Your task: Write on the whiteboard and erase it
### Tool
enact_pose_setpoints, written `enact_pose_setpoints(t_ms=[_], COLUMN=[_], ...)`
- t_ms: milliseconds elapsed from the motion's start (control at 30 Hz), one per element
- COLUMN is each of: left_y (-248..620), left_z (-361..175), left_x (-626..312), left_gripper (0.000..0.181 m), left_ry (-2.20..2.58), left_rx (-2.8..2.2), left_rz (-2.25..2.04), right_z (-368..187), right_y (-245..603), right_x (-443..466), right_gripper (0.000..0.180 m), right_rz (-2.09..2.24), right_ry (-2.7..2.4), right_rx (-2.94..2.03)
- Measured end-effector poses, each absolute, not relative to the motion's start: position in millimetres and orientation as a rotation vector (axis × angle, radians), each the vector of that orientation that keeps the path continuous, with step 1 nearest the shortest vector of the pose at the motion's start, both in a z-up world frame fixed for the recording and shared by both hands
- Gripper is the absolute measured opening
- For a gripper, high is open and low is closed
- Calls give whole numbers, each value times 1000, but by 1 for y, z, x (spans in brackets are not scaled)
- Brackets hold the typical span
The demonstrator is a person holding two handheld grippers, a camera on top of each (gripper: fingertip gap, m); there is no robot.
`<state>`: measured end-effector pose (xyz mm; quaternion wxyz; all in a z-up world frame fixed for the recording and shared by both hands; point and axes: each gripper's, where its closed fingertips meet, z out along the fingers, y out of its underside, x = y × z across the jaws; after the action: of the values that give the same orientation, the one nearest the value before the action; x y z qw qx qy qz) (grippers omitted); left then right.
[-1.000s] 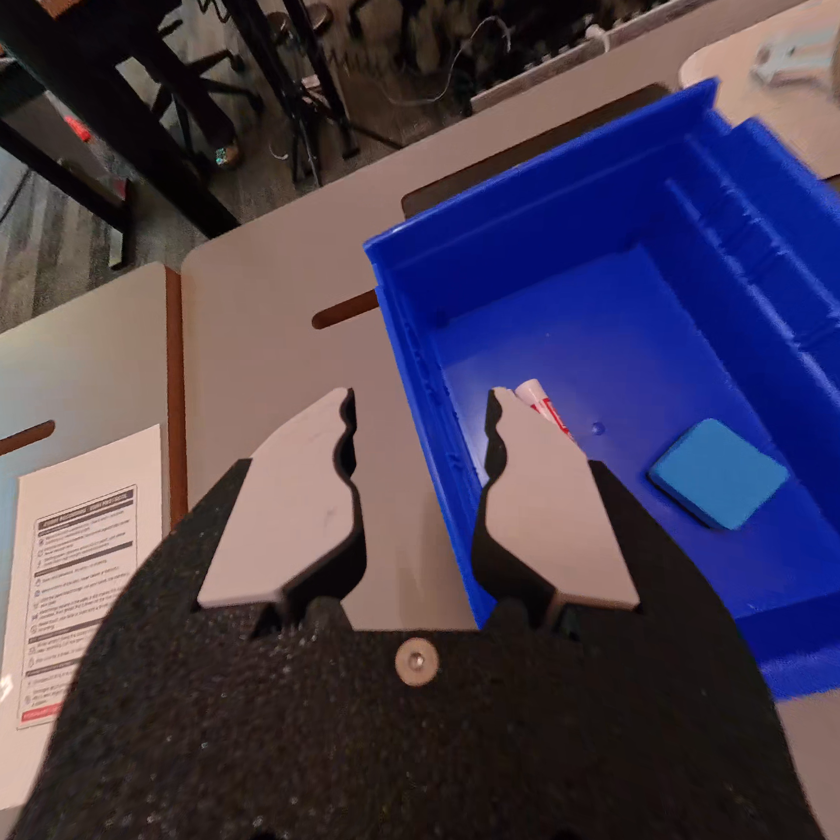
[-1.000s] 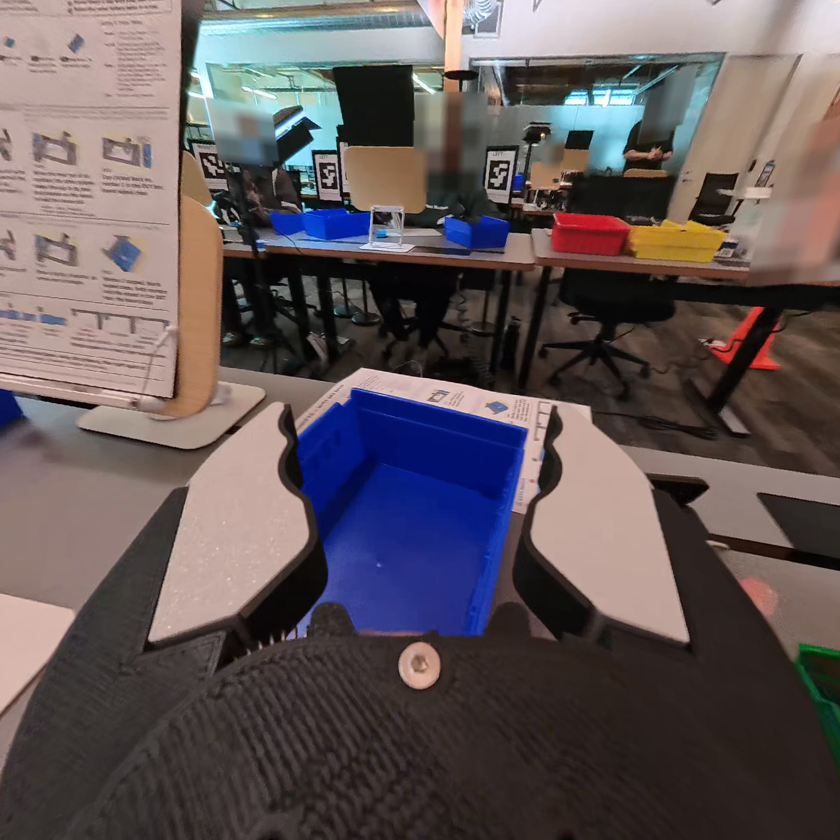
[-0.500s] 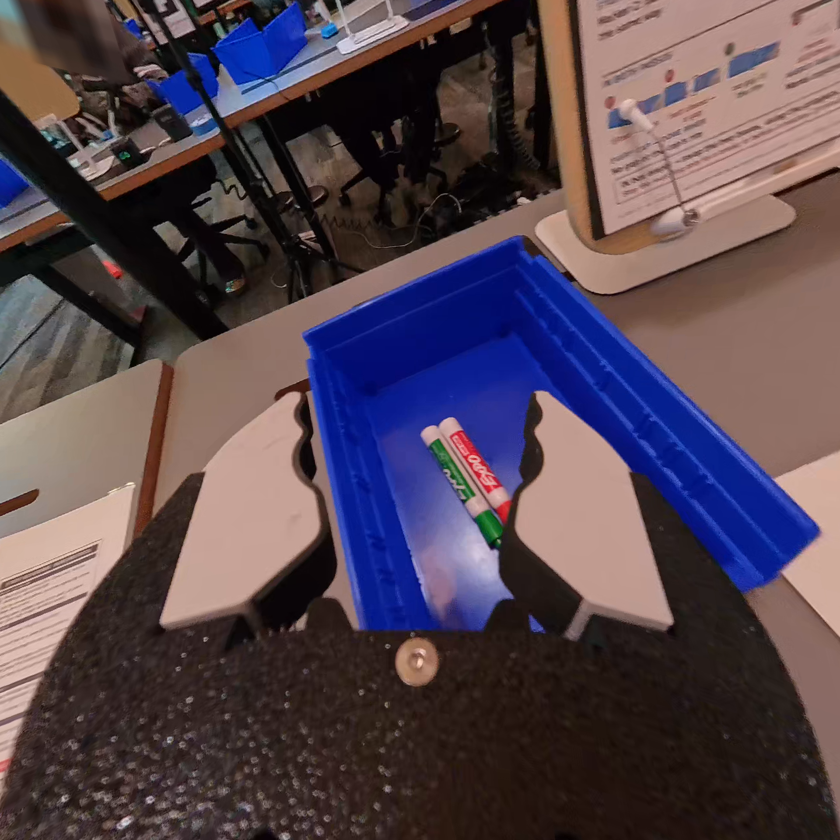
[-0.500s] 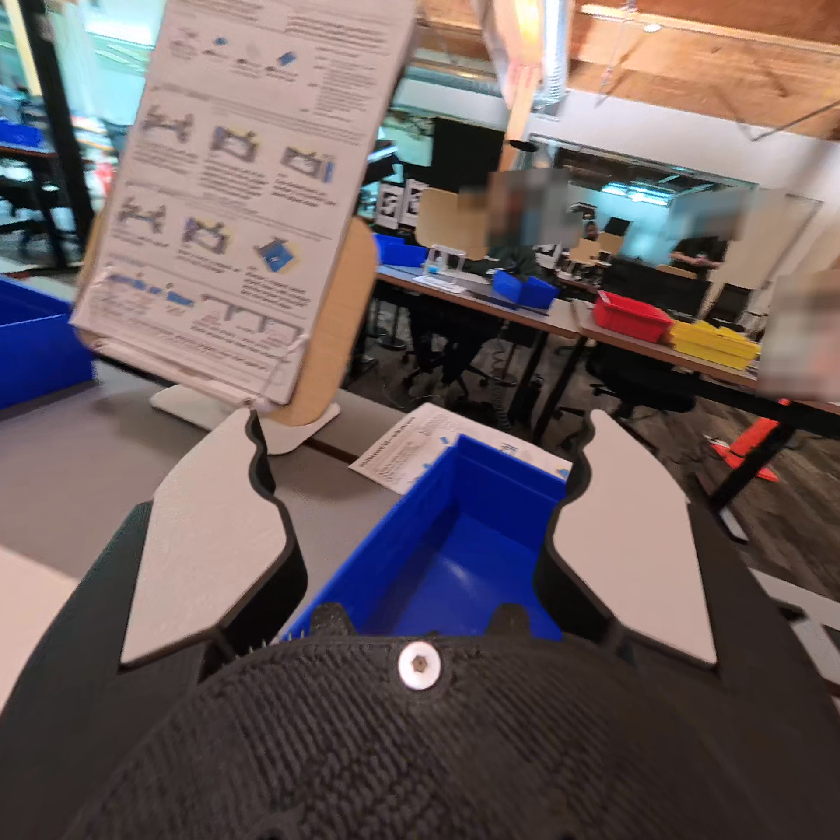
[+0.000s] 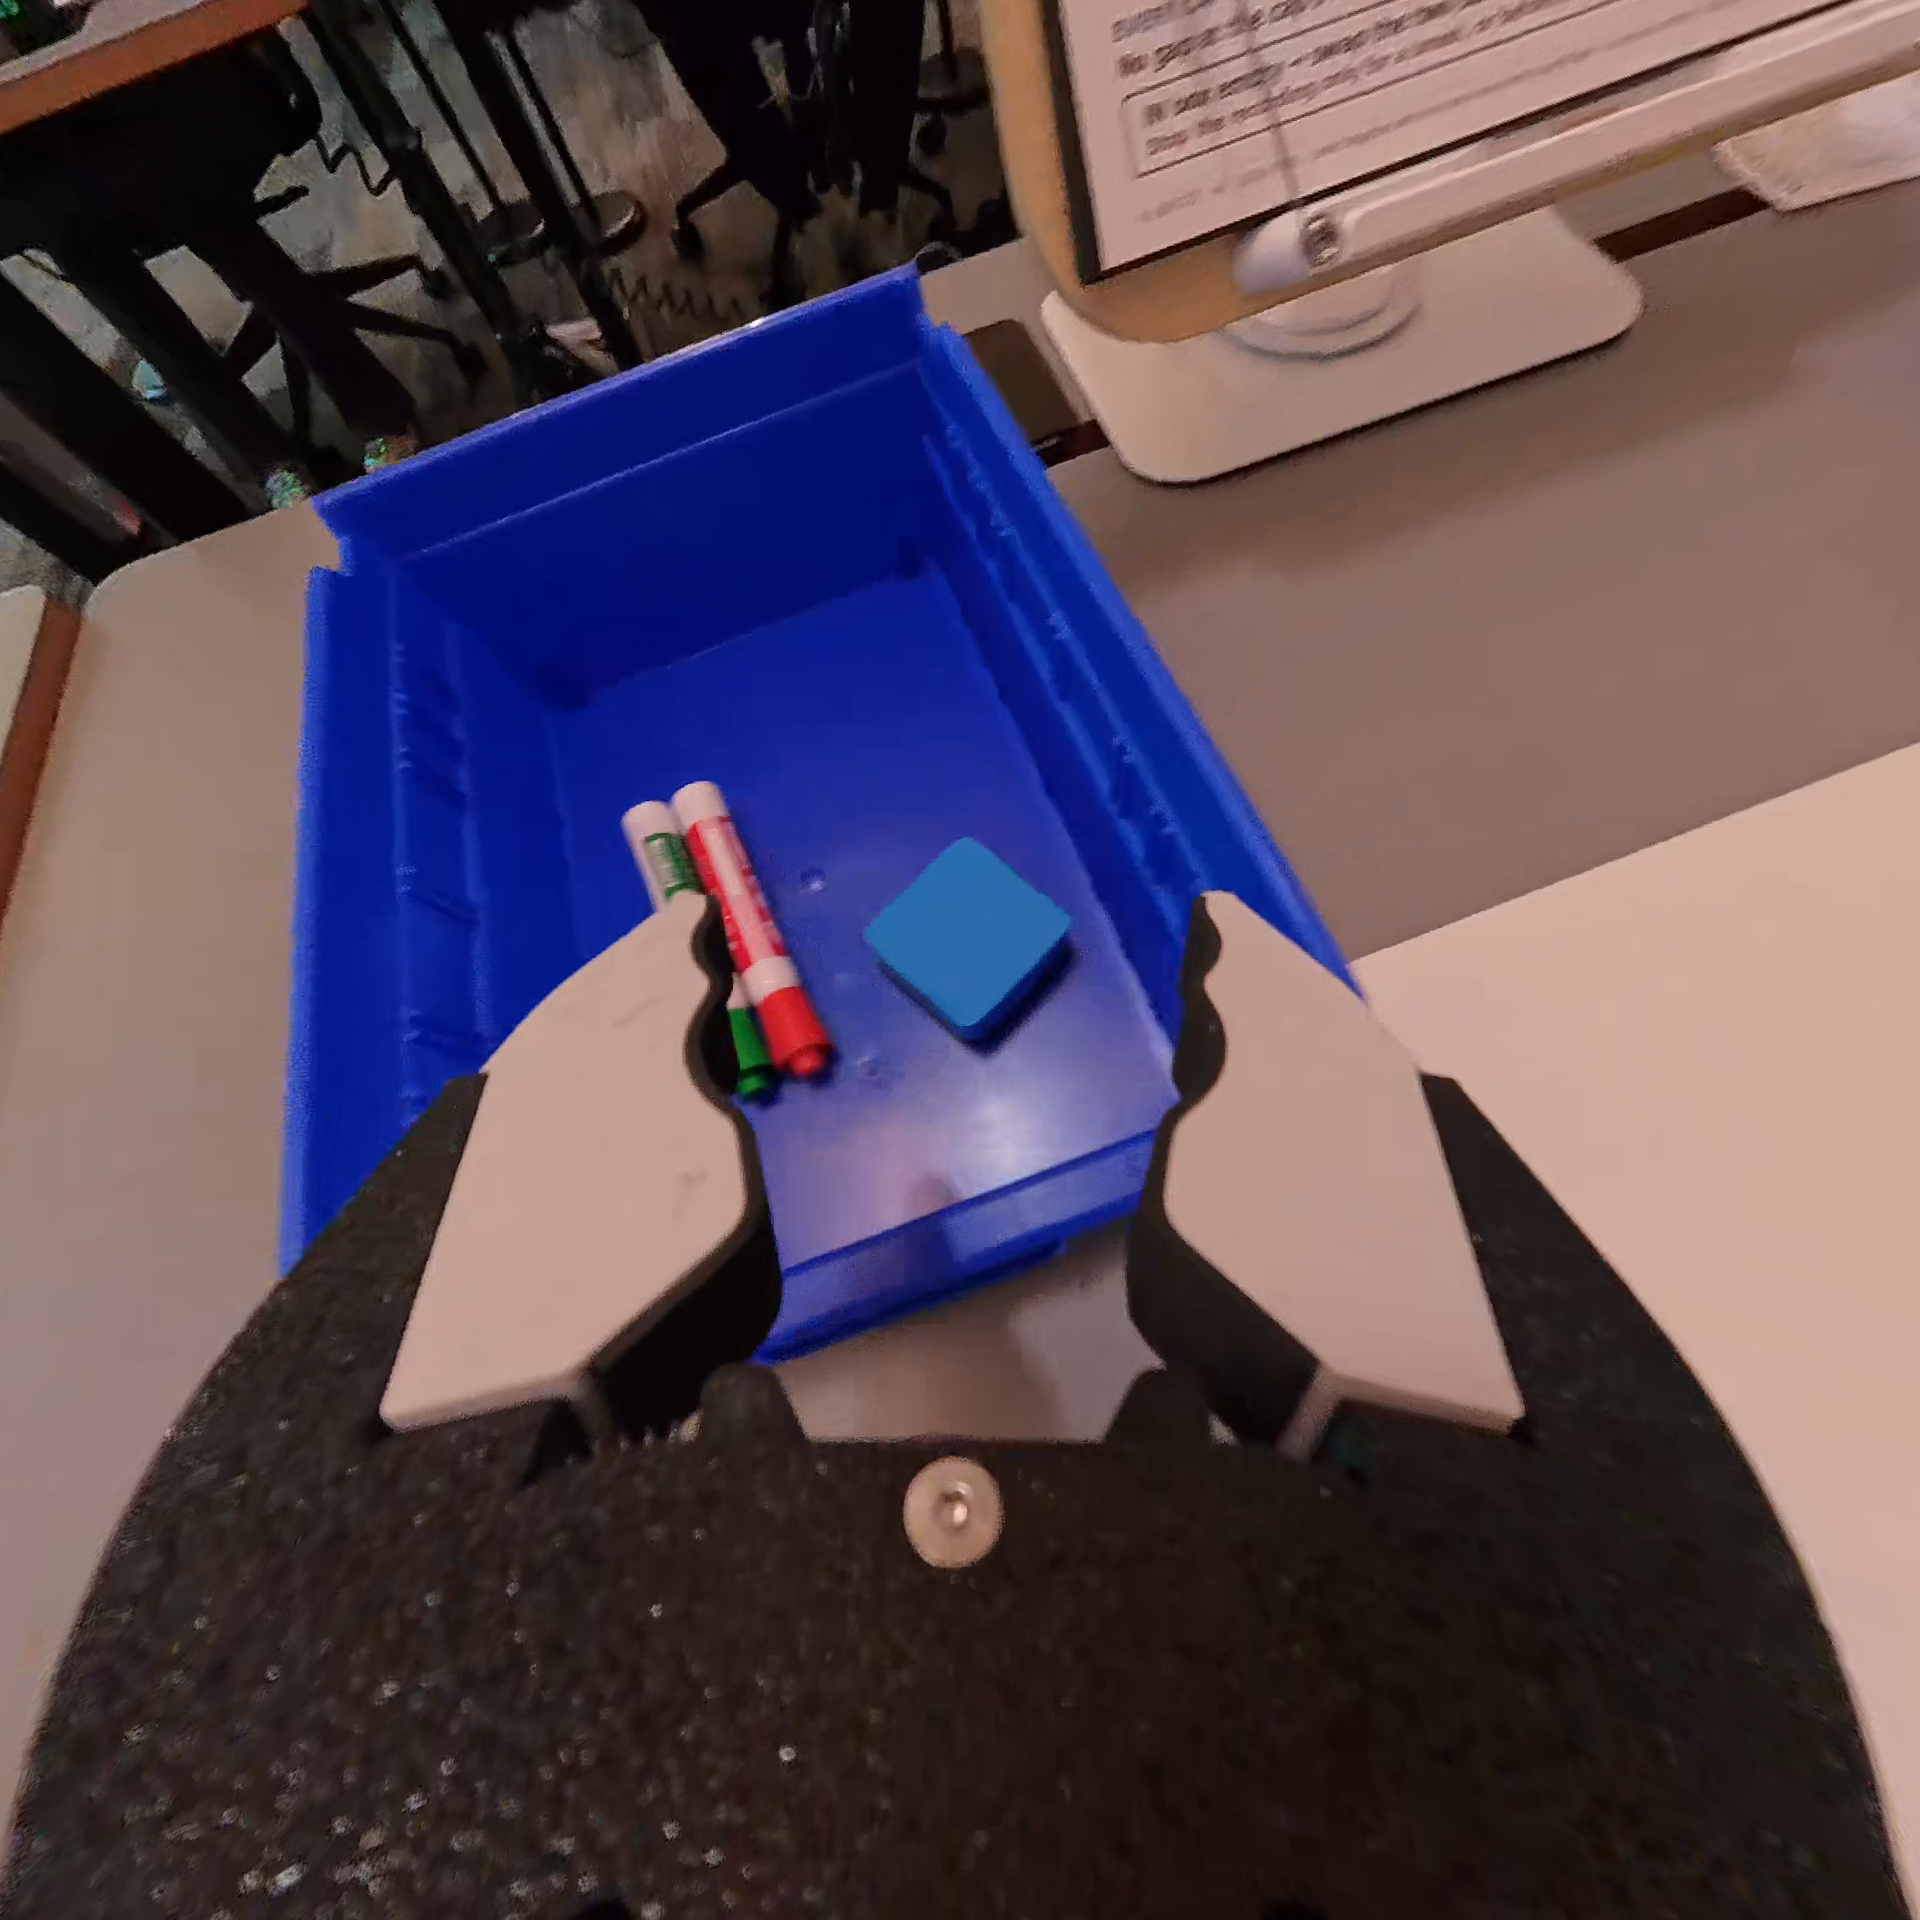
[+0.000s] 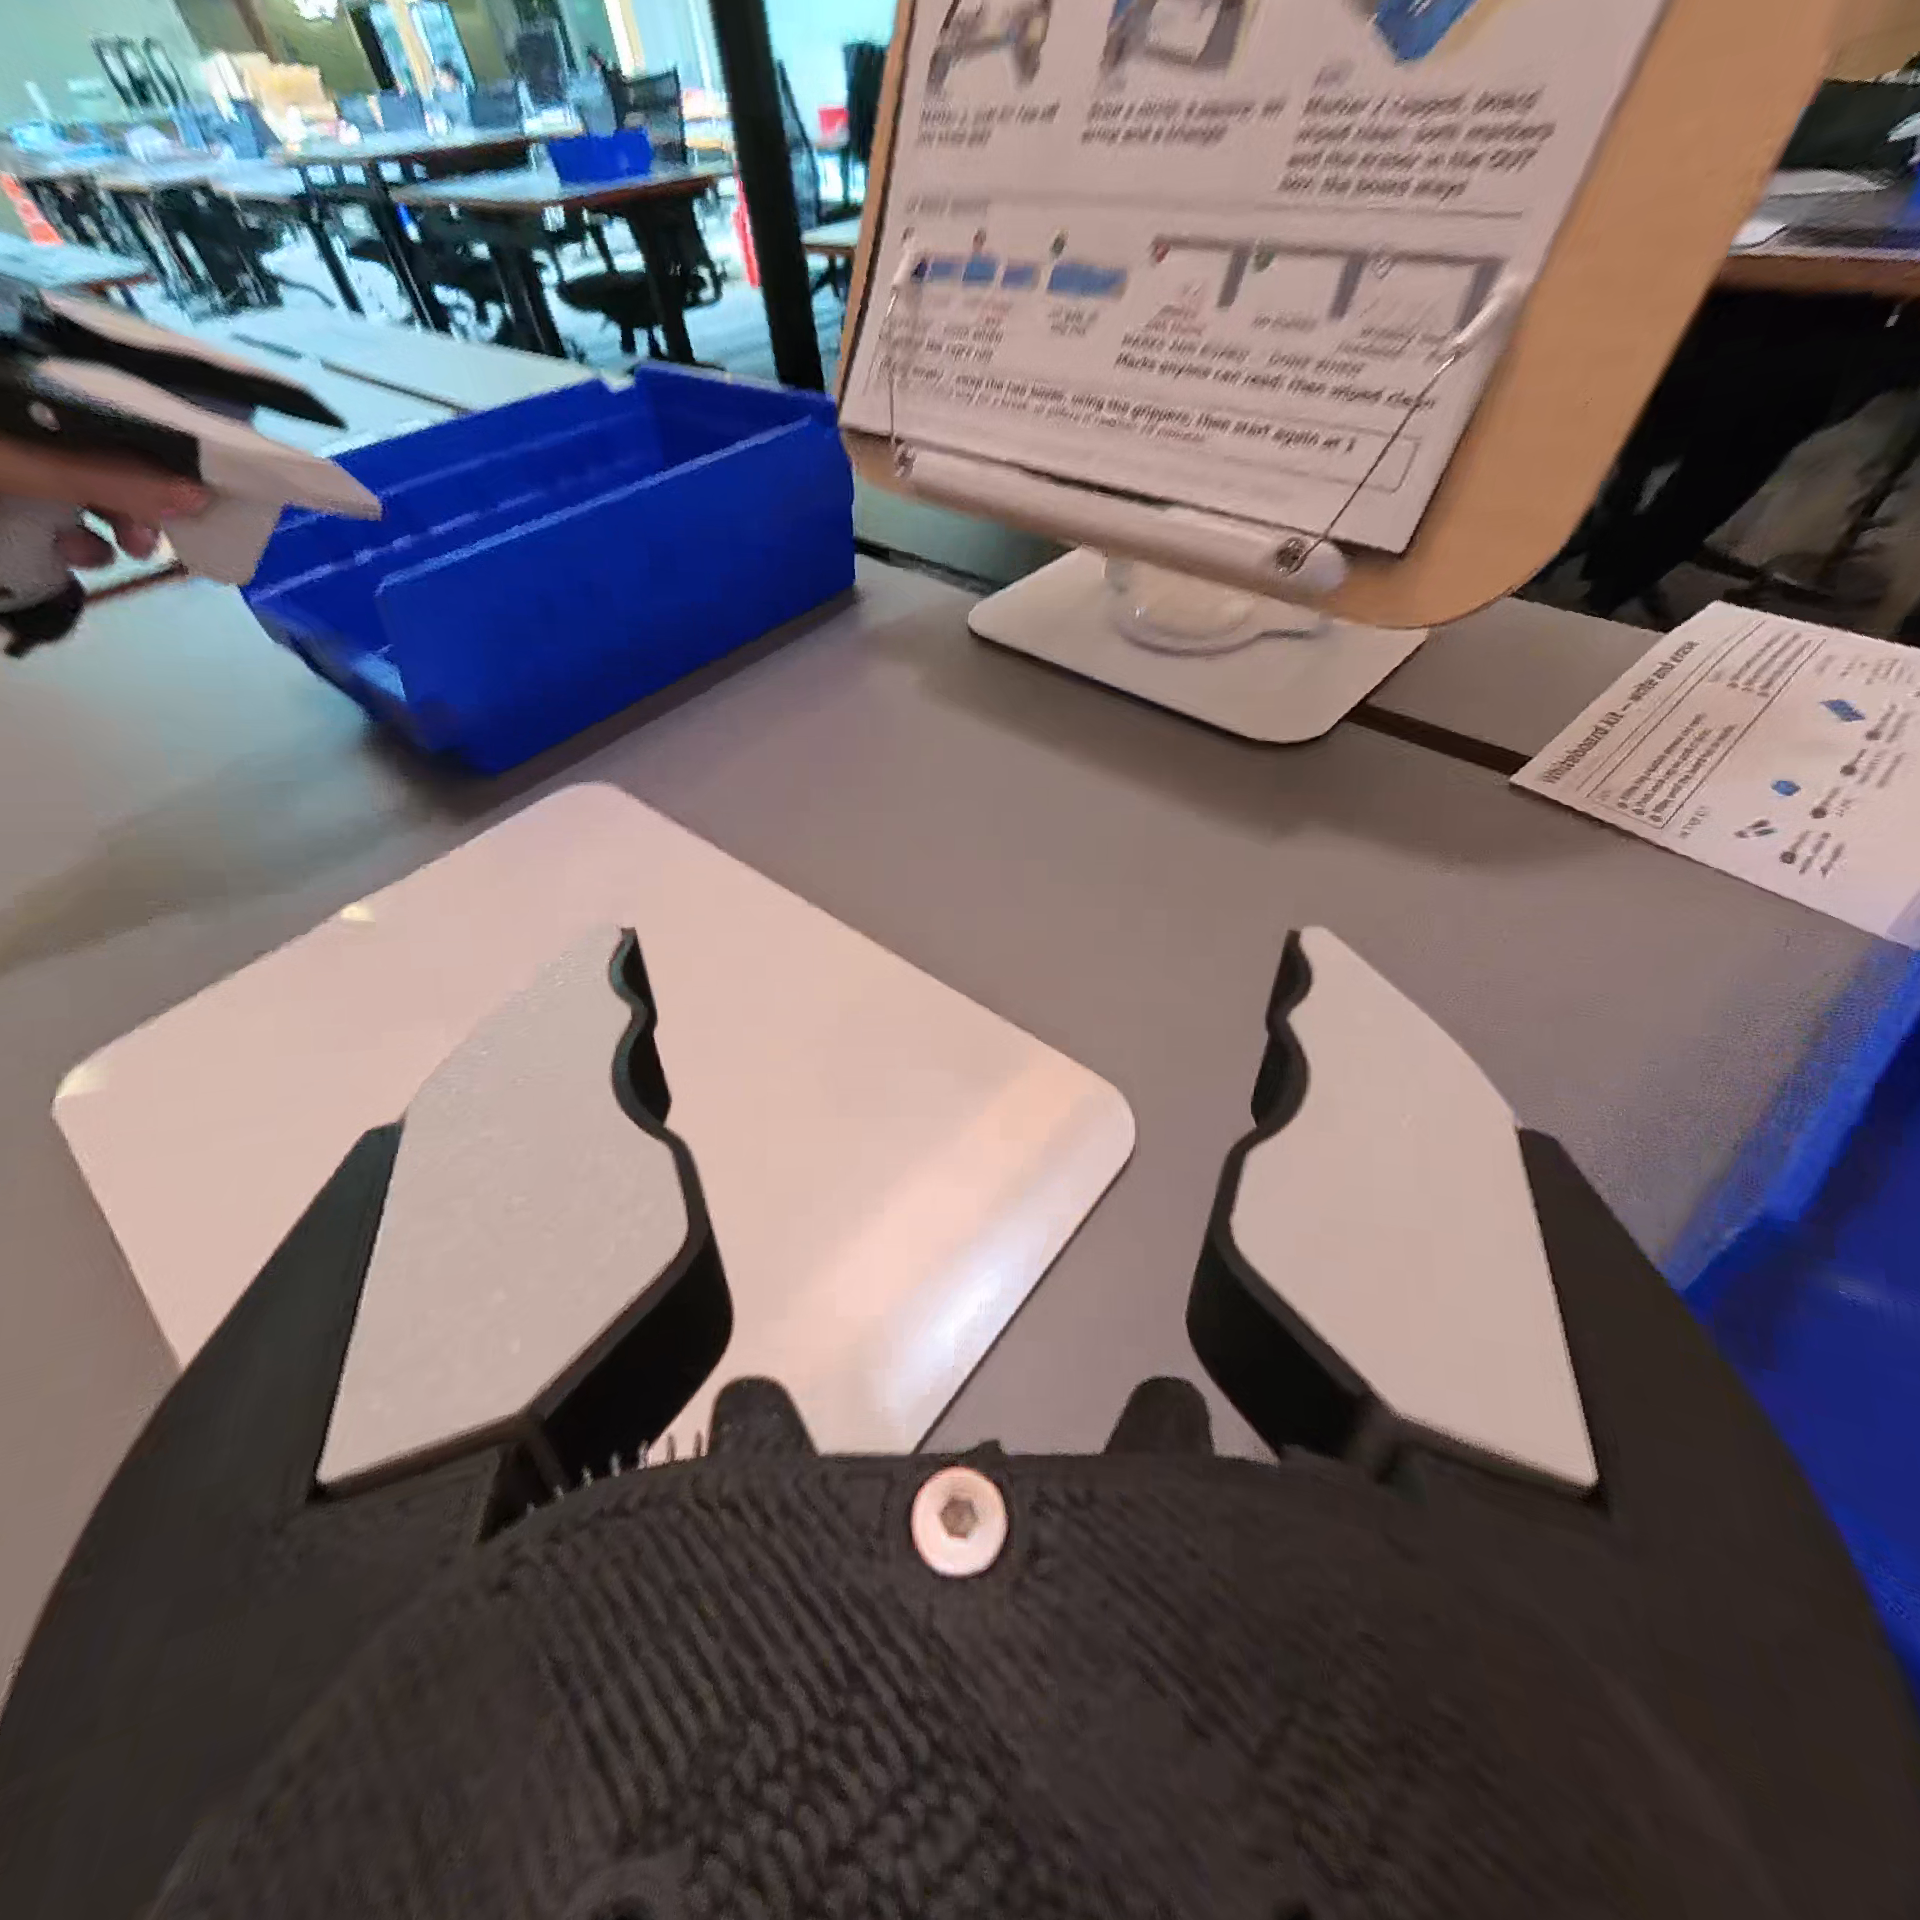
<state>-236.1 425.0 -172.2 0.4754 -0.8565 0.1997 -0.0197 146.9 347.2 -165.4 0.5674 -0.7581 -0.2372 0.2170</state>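
A blue bin [image 5: 436, 831] holds a red marker [image 5: 750, 935], a green marker [image 5: 665, 862] beside it and a blue square eraser [image 5: 968, 937]. My left gripper [image 5: 951, 914] is open and empty, hovering over the bin's near end. A blank white whiteboard [image 6: 852, 997] lies flat on the grey table; its corner shows in the left wrist view [image 5: 1662, 1039]. My right gripper [image 6: 961, 935] is open and empty just above the whiteboard. The left gripper [image 6: 291, 457] and the bin [image 6: 582, 561] also show at the left of the right wrist view.
A wooden stand [image 6: 1558, 499] holding an instruction sheet sits on a white base [image 6: 1226, 665] behind the whiteboard. A printed sheet [image 6: 1766, 758] lies at the right. Another blue bin's edge [image 6: 1829, 1195] is close on the right. The table's far edge lies behind the bin.
The left view has swung so the whole bin, both markers and the eraser lie between its fingers. The right gripper has swung left and tilted down onto the whiteboard, away from the right-hand bin.
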Motion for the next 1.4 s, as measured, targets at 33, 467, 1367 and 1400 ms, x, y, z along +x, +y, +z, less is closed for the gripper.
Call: enact_pose_setpoints(t_ms=[33, 467, 1367, 1400], left_y=[422, 399, 391, 392], left_z=[-172, -144, -197, -200], left_x=[-230, -154, -62, -62], left_gripper=[81, 69, 86, 90], left_ry=[489, 450, 593, 599], left_rx=[-2074, -1822, -1856, -1871], left_rz=[-62, -257, -524, -514], right_z=[-170, -185, -234, -233], right_y=[347, 415, 432, 432], right_x=[145, 144, 165, 166], right_gripper=[113, 100, 114, 114], right_rz=[466, 294, -75, -73], right_ry=[-577, -485, -366, -360], right_rx=[-1781, -1806, -1970, -1964])
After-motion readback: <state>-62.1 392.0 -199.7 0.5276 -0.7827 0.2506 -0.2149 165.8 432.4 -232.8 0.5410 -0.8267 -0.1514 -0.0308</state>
